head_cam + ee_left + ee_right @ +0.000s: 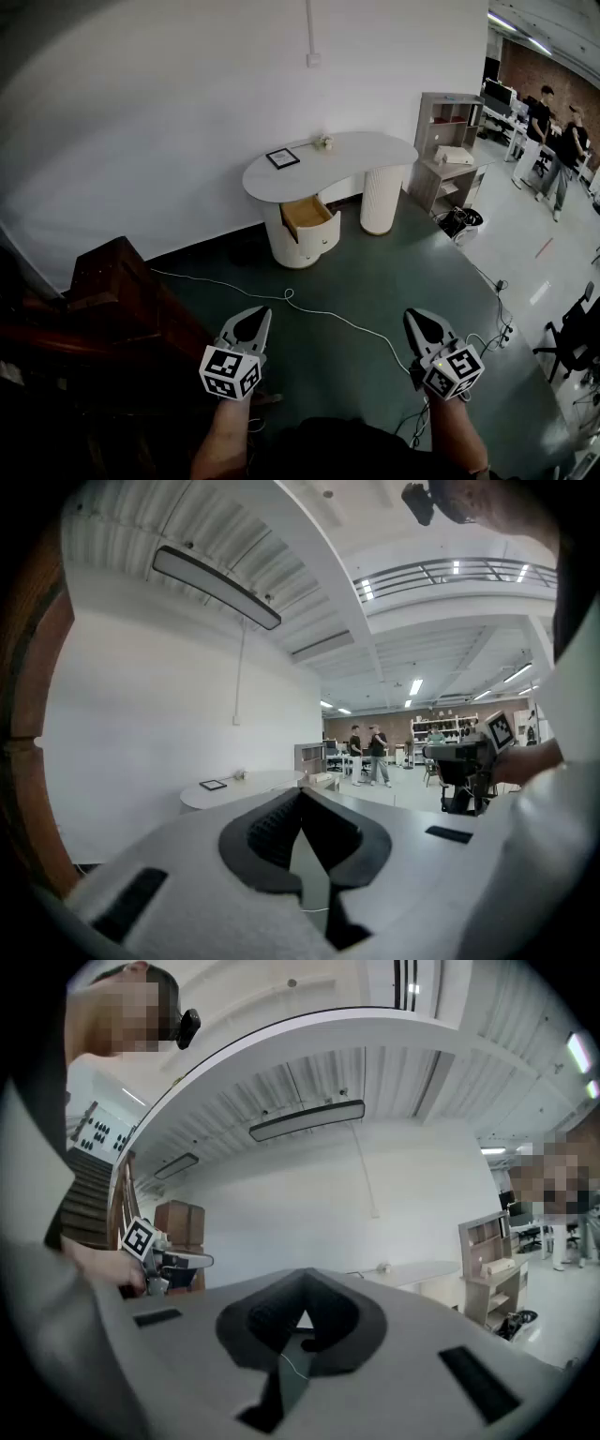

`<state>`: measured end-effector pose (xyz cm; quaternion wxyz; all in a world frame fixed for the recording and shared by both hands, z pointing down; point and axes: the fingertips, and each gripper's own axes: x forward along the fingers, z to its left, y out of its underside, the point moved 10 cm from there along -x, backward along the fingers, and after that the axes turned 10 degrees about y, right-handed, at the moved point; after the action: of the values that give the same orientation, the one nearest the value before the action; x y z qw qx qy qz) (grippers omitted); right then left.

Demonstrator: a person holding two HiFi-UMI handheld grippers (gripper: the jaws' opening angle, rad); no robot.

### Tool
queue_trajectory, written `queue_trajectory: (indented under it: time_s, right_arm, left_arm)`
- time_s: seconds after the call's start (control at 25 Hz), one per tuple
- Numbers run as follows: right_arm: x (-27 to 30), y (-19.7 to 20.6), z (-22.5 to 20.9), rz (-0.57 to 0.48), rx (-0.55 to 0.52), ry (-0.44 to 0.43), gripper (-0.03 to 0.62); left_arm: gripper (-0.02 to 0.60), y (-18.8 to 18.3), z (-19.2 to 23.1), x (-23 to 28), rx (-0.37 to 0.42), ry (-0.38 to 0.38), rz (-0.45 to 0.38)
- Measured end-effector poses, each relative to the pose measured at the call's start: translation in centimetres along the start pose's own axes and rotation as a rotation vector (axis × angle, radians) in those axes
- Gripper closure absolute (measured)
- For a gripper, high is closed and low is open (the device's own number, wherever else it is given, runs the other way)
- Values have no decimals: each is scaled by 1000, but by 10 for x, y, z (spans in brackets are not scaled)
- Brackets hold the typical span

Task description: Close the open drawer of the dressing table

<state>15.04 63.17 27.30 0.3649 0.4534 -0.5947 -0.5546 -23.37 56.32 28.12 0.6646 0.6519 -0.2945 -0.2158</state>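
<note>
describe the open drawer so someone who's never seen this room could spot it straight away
Against the big white wall stands a white dressing table with a curved top on two rounded legs. The drawer sits at the top of the left leg. It is the only part pulled out, showing a wood-coloured inside; the ribbed right leg shows no drawer.

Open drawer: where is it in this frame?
Head view, upper centre: the open drawer sticks out of the pedestal at the view's left end of the dressing table, just below the framed picture on its top.
</note>
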Motion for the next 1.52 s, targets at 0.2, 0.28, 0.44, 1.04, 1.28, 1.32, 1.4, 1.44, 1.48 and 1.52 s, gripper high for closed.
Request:
queue_trajectory:
  time_s: [0.2, 0.28, 0.44, 1.04, 1.28, 1.32, 1.4, 1.44, 1.48, 1.52]
  right_arm:
    - [-13, 9, -26, 25, -10, 48, 592]
    - [-21, 13, -36, 30, -1, 65, 592]
    - [-44, 23, -61, 64, -7, 119, 592]
    - [-80, 60, -115, 181, 1, 144, 591]
    - [-42, 75, -122, 184, 61, 103, 591]
    - [-32, 76, -122, 187, 72, 97, 589]
    - [-7, 76, -120, 188, 93, 76, 589]
    - [7, 77, -120, 189, 92, 63, 589]
    - [21, 77, -121, 194, 82, 53, 589]
    - [35, 78, -124, 201, 72, 49, 589]
  left_arm:
    - [581, 17, -2, 4, -57, -46, 11]
    - [581, 27, -5, 7, -89, -61, 15]
    - [581, 40, -24, 29, -110, -21, 36]
    - [581, 52, -88, 104, -106, 51, 112]
    - [581, 54, -64, 117, -115, 40, 130]
    - [581, 55, -56, 120, -120, 38, 129]
    - [581, 59, -37, 128, -139, 29, 128]
    - [581, 61, -25, 134, -150, 25, 126]
    - [581, 63, -13, 143, -159, 24, 124]
    - [581, 65, -1, 152, -165, 26, 124]
